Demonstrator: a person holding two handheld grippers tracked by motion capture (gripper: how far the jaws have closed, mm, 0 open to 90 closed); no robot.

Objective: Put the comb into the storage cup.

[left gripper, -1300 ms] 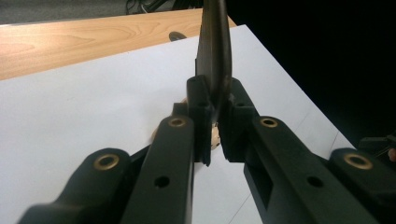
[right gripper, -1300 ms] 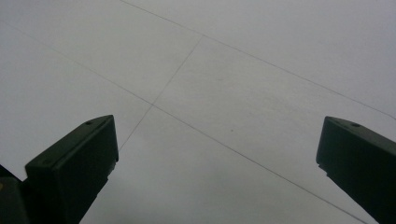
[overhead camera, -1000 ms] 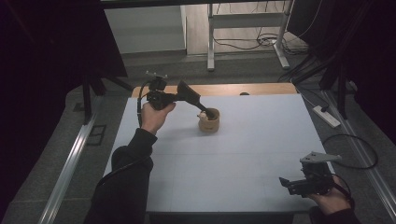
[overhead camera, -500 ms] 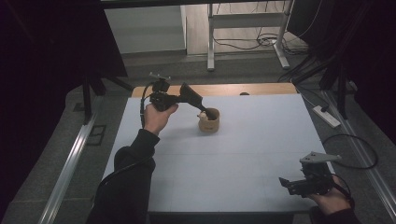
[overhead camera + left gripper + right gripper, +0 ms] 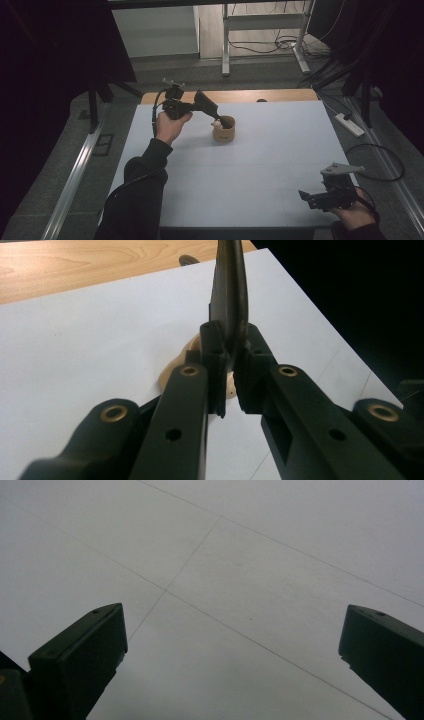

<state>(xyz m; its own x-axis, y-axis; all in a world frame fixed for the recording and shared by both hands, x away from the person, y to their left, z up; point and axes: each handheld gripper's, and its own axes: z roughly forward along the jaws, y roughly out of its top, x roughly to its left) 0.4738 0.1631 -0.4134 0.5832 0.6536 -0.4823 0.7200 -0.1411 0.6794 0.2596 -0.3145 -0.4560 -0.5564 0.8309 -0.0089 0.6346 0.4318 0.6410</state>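
Note:
A tan round cup [image 5: 225, 133] stands on the white table [image 5: 250, 175] toward the far side. My left gripper [image 5: 216, 120] reaches down to its rim from the left. In the left gripper view that left gripper [image 5: 227, 347] is shut on a thin, dark flat piece [image 5: 229, 290] that stands up between the pads, with the cup [image 5: 171, 372] just beneath; I cannot tell what the piece is. My right gripper [image 5: 305, 196] rests near the front right corner, held in a hand. In its own view the right gripper [image 5: 230, 645] is open over bare table.
A wooden strip [image 5: 240, 95] runs along the table's far edge, with a small dark object [image 5: 260, 100] on it. A power strip [image 5: 348, 124] and cables lie on the floor at the right. A metal frame [image 5: 226, 45] stands beyond the table.
My left hand has shifted slightly to the right, toward the cup, still shut on the dark piece. The right gripper has not moved.

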